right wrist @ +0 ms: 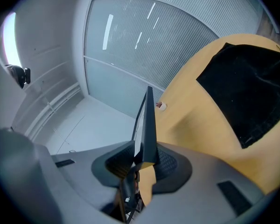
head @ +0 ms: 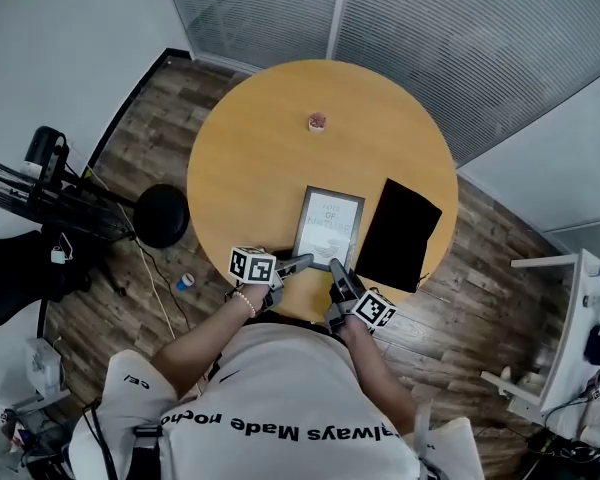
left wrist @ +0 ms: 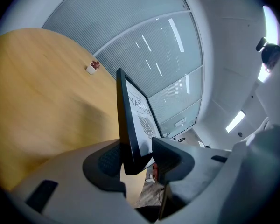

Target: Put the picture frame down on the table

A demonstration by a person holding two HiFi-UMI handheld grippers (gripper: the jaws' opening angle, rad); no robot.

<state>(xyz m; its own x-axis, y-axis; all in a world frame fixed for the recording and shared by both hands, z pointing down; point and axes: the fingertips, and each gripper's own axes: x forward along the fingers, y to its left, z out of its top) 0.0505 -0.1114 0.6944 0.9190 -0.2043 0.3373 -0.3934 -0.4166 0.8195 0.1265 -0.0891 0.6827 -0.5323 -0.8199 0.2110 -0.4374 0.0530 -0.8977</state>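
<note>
right gripper view: picture frame (right wrist: pixel 150 125) edge-on; head view: printed face.

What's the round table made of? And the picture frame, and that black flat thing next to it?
The table looks like wood or wood-look laminate: tan, smooth, faint grain. The picture frame has a matte black border, plastic or painted wood, can't tell, around a printed sheet. The black flat thing seems soft fabric: dull, with uneven edges.

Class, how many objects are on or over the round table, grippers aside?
3: the picture frame at the near edge, a black cloth right of it, a small reddish object farther back. None seems hidden.
</note>
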